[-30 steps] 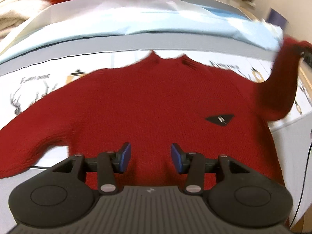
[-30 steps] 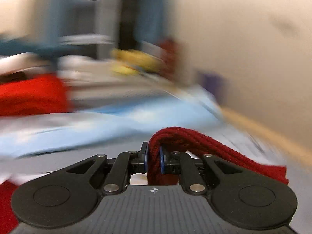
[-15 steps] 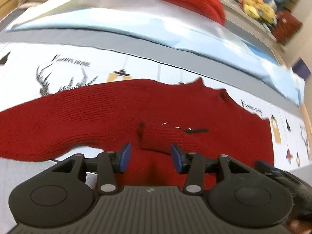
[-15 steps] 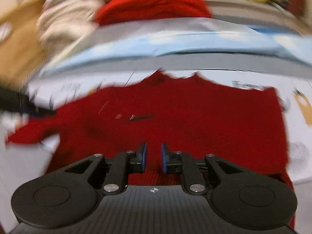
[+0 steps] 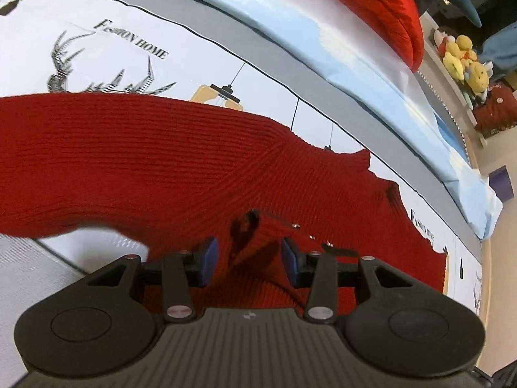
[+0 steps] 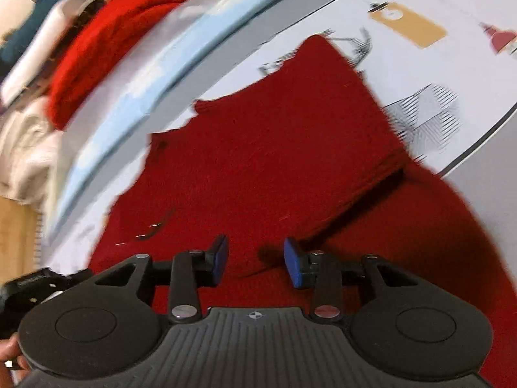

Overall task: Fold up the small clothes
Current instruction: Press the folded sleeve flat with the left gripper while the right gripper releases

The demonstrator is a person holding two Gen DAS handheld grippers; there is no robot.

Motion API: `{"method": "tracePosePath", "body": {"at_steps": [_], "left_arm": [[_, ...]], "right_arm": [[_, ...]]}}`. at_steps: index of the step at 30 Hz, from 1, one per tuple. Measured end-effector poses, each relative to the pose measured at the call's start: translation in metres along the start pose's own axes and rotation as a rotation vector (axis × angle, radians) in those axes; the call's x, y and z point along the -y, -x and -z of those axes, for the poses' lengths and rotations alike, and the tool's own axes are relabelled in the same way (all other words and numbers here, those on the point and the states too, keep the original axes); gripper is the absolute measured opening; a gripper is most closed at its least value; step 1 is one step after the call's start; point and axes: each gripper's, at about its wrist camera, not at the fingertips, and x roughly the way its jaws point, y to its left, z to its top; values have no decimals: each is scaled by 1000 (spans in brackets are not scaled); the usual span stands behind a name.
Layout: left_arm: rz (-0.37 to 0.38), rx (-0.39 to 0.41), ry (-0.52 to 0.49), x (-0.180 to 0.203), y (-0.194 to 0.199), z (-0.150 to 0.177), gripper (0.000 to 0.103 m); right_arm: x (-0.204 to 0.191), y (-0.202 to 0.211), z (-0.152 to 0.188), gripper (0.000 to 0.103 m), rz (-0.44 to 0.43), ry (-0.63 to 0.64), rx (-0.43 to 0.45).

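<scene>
— Right tongs (image 6: 255,258) have let go of that sleeve since a second ago; it's folded across the chest now.

— Ribbed red sweater (image 5: 161,161) lies flat on the printed sheet (image 5: 194,55). Left tongs (image 5: 247,258)?

— Wide open, empty, over a cuff. Only that view shows yellow toys (image 5: 465,61); the right's shows a clothes pile (image 6: 64,64).

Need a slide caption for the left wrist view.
Open left gripper hovering over a red knit sweater spread on a printed sheet.
</scene>
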Motion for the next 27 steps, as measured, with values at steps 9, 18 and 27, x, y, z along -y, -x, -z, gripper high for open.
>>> {"method": "tracePosePath", "body": {"at_steps": [9,18,27], "left_arm": [[15,99,-104,23,2,-2,3],[-156,247,-220,45,42,-9,6],[-94,118,-226,35,5,0,9]], "right_arm": [[15,17,-18,41,-32,13,53],[30,13,-29,41,-15,-41,119],[61,-9,-29,40,86,-187,28]]}}
